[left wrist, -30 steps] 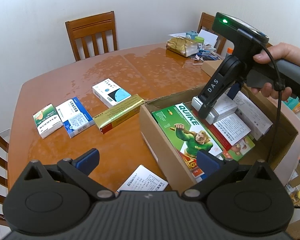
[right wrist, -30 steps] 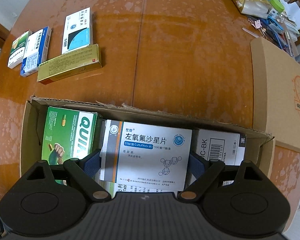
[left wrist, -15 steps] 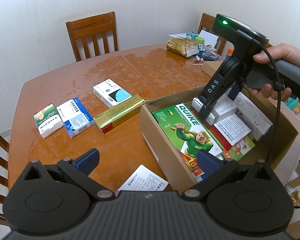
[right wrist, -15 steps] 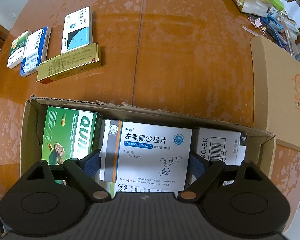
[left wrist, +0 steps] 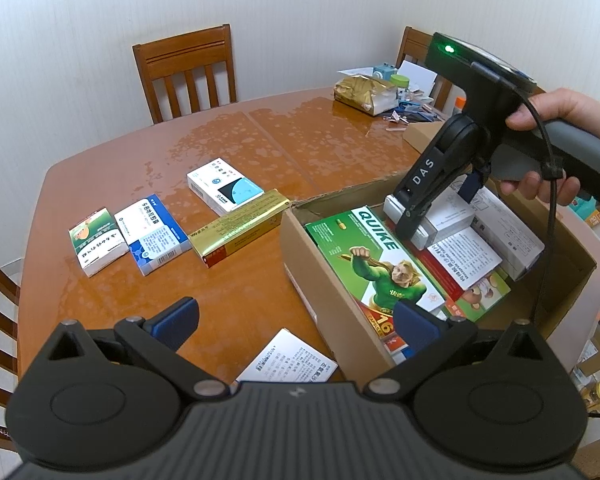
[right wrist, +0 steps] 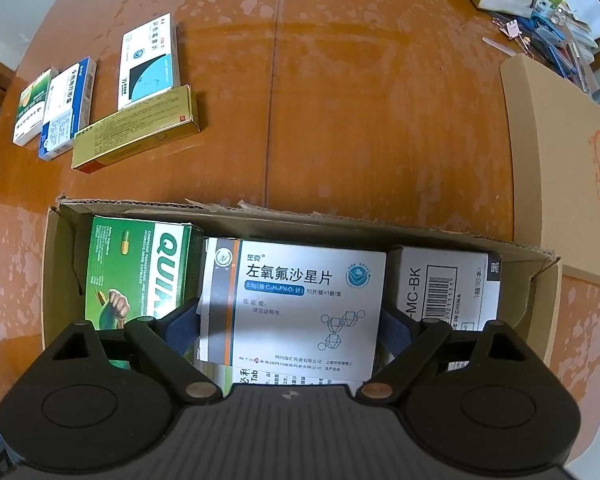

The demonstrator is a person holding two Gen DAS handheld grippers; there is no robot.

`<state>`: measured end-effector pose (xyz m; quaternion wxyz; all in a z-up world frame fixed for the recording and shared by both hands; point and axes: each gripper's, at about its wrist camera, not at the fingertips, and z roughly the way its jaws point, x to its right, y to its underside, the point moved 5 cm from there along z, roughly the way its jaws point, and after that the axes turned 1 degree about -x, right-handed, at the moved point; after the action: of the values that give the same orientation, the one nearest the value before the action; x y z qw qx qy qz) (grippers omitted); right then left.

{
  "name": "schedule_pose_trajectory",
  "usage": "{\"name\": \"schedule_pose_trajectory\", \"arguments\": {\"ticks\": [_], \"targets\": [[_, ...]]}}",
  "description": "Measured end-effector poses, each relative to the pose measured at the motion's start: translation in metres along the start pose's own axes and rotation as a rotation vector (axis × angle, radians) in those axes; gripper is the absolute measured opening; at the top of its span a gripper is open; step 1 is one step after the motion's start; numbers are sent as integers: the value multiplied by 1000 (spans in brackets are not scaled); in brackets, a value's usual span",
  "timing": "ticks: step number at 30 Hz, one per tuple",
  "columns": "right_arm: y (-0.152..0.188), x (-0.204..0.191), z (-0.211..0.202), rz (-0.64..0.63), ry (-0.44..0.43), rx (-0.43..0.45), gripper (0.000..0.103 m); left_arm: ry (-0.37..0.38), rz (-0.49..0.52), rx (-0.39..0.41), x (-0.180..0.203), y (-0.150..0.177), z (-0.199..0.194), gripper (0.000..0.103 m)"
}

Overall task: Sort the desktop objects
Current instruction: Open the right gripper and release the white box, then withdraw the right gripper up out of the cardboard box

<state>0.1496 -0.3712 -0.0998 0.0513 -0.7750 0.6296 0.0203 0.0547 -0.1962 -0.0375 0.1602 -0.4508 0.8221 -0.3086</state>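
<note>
Item: right gripper (right wrist: 288, 328), pointing straight down into the cardboard box (right wrist: 260, 216) at the near right of the surface (right wrist: 340, 100). I read its jaws as wide and opening a little further, straddling the white levofloxacin box (right wrist: 300, 300); the blue pads stand at its left and right edges, and I cannot tell whether they press on it.

Item: left gripper (left wrist: 296, 320), jaws wide, nothing between them, hovering near the box's left wall above a loose leaflet (left wrist: 288, 360).

Item: four medicine boxes already laid in a row at far left: green-white box (left wrist: 96, 242), blue-white box (left wrist: 152, 234), gold box (left wrist: 240, 226), white-blue box (left wrist: 224, 186).

Step in hand, as I judge it: picking the white box out of the carton. Next move calls for closing squarely on its two sides, lifting clear of the green QUIKE box (left wrist: 380, 264) just beside it, then carrying it to the row.

Hard to make out: the lower layers in the carton, the barcode box's (right wrist: 444, 292) near end behind the gripper, the clutter (left wrist: 384, 88) at far right.
</note>
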Motion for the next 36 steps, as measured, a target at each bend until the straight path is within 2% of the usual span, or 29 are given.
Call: {"name": "schedule_pose_trajectory", "arguments": {"ticks": [9, 19, 22, 31, 36], "targets": [[2, 0, -5, 24, -18, 18, 97, 1, -2, 2, 0, 0, 0, 103], [17, 4, -51, 57, -56, 102, 97, -18, -29, 12, -11, 3, -3, 103], [21, 3, -56, 71, -98, 98, 97, -26, -38, 18, -15, 4, -6, 103], [35, -23, -45, 78, -283, 10, 97, -57, -73, 20, -23, 11, -16, 103], [37, -33, -38, 71, -303, 5, 97, -65, -88, 9, -26, 19, -20, 103]]}}
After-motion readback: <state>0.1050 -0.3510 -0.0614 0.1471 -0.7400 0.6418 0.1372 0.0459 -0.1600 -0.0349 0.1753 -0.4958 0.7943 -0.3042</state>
